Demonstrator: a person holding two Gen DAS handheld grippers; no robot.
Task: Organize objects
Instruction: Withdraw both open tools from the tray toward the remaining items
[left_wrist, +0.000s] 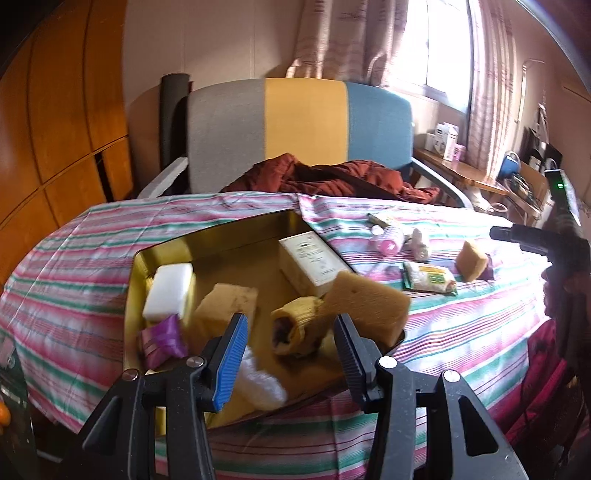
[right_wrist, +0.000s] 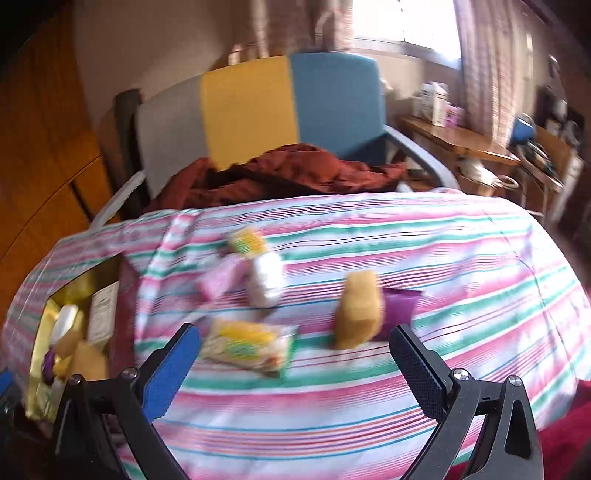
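Observation:
A gold tin (left_wrist: 207, 236) lies on the striped cloth and holds a white block (left_wrist: 168, 291), a tan sponge (left_wrist: 225, 302), a purple packet (left_wrist: 162, 336), a white box (left_wrist: 312, 262) and a rolled yellow item (left_wrist: 295, 328). Another tan sponge (left_wrist: 365, 306) tilts at the tin's near right corner. My left gripper (left_wrist: 290, 319) hovers over the tin's near end, open, its pads pressing on nothing. My right gripper (right_wrist: 293, 332) stands wide open above the cloth. Just beyond it lie a snack packet (right_wrist: 247, 345), a tan sponge (right_wrist: 358, 310) and a purple packet (right_wrist: 400, 304).
Farther back on the cloth lie a white roll (right_wrist: 266, 280), a pink bottle (right_wrist: 221, 277) and a yellow-green packet (right_wrist: 247, 240). A grey, yellow and blue chair (left_wrist: 303, 122) with a rust-red cloth (left_wrist: 332, 177) stands behind the table. A cluttered wooden side table (left_wrist: 454, 166) is at the right.

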